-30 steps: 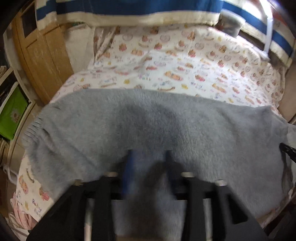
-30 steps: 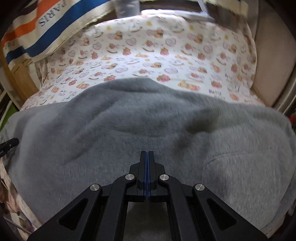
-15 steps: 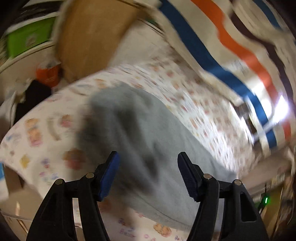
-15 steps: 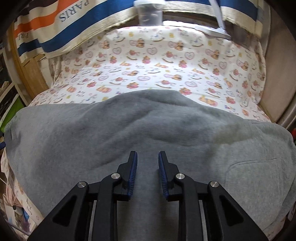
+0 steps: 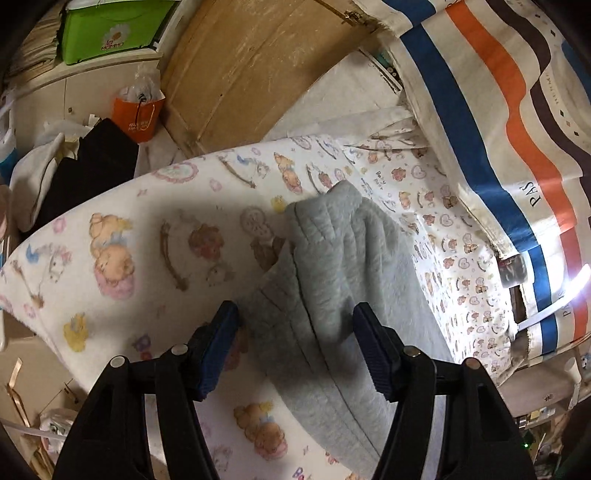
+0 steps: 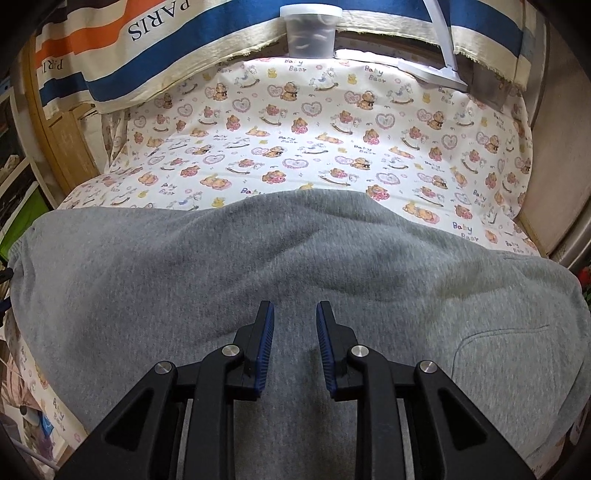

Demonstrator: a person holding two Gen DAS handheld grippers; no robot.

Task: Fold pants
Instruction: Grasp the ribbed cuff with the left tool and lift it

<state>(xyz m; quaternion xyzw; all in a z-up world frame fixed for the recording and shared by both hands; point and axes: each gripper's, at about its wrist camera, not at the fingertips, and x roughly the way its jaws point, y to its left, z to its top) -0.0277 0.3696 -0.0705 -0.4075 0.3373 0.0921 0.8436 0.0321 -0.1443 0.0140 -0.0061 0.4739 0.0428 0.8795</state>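
Observation:
The grey fleece pants [image 6: 295, 266] lie folded lengthwise across the near part of a bed sheet printed with baby bears [image 6: 314, 147]. In the left wrist view I see the ribbed end of the pants [image 5: 332, 251] from the side, its layers stacked. My left gripper [image 5: 295, 325] is open wide and empty, its jaws on either side of that end, just above it. My right gripper [image 6: 294, 325] is open a little and empty, low over the middle of the pants.
A striped PARIS cloth [image 6: 155, 40] hangs along the back of the bed, with a clear plastic tub [image 6: 312, 29] and a white lamp base [image 6: 436, 74] beside it. Left of the bed stand a wooden panel [image 5: 258, 66], a green box [image 5: 110, 26] and an orange bag [image 5: 138, 118].
Both grippers opened and let go of the pants. My left gripper swung round to the left end of the pants and now faces along them. My right gripper drew back slightly.

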